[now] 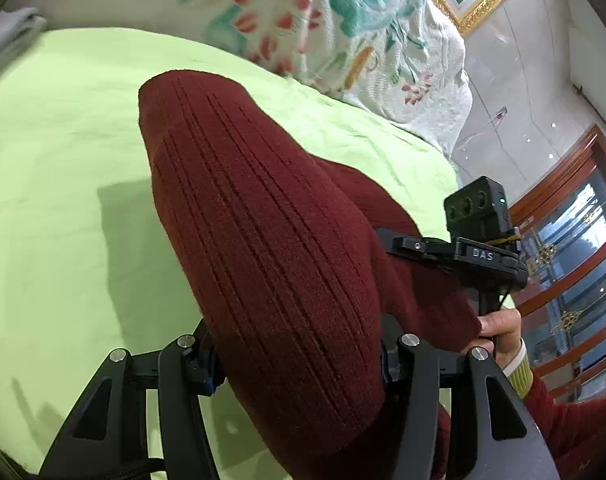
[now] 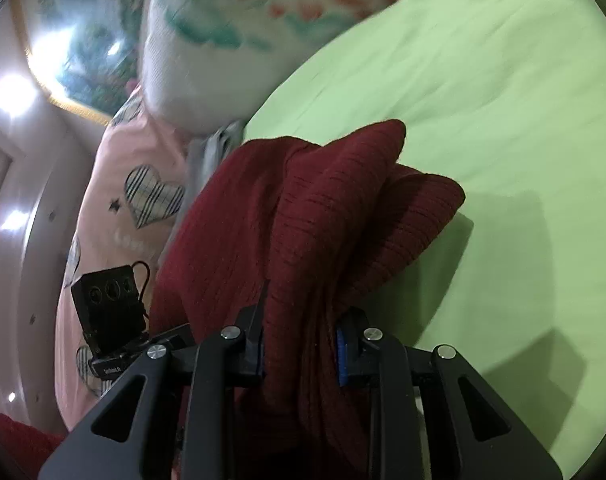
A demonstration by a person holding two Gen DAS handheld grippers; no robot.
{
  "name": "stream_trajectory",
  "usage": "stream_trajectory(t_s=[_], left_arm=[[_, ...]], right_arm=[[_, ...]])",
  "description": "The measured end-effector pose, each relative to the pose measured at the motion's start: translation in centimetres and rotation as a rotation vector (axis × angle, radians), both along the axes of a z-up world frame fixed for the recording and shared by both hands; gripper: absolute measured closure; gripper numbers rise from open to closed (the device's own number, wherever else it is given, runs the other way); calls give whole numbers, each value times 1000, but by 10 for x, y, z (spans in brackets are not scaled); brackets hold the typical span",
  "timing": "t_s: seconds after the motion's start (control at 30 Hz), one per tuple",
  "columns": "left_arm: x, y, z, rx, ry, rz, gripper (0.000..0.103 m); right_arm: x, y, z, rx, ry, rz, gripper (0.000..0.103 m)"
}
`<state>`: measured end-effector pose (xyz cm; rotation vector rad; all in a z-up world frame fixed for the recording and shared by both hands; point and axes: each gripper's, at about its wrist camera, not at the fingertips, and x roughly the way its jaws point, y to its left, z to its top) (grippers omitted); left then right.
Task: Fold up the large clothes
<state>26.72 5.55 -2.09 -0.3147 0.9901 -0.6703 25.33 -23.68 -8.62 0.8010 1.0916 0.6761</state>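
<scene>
Two hand-held grippers carry one dark red knitted garment [image 1: 271, 240] above the green bed sheet [image 1: 63, 160]; the left hand-held gripper [image 1: 299, 364] is clamped on a broad ribbed fold, the right hand-held gripper [image 2: 301, 352] pinches a bunched edge. To fold well, probably keep both grips level and the cloth taut between them; lower it flat onto the sheet, clear of the floral quilt [image 1: 343, 32] at the far side.

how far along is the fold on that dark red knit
Done: both claws have hold of the dark red knit. The left claw pinches one bunched part and the right claw another. In hand: the knit hangs in thick layers above the green sheet. Left: laying it flat and finishing the folds; no neat folded shape shows yet.
</scene>
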Motion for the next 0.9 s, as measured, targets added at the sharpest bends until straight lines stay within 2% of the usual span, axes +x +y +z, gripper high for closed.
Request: stream_trajectory(t_s=[0.17,0.33,0.43,0.57,0.6,0.7,0.8,0.83,0.9], left_arm=[[-29,47,-3,35,-7,53,48],[-37,58,-28,56,20,88,47],[-38,58,-41,58,24,109,41],[-44,62,-52,69,23,143,26],[-46,62,-53,80,22,152,21],[-54,65,-53,82,30,178,19],[-65,74,-47,87,41,224,18],[-72,77,-41,94,25,246,18],[-85,83,-30,119,-14,277,19]], right_arm=[[-6,46,-9,25,12,53,77],[-8,59,-17,-41,22,62,77],[-8,59,-22,-67,29,53,77],[-9,60,-29,-73,49,42,72],[-10,60,-30,-66,57,38,69],[-13,60,-29,-74,64,30,62],[-17,58,-22,-115,58,10,47],[-19,55,-19,-130,55,-3,40],[-24,47,-9,-147,33,-40,38]])
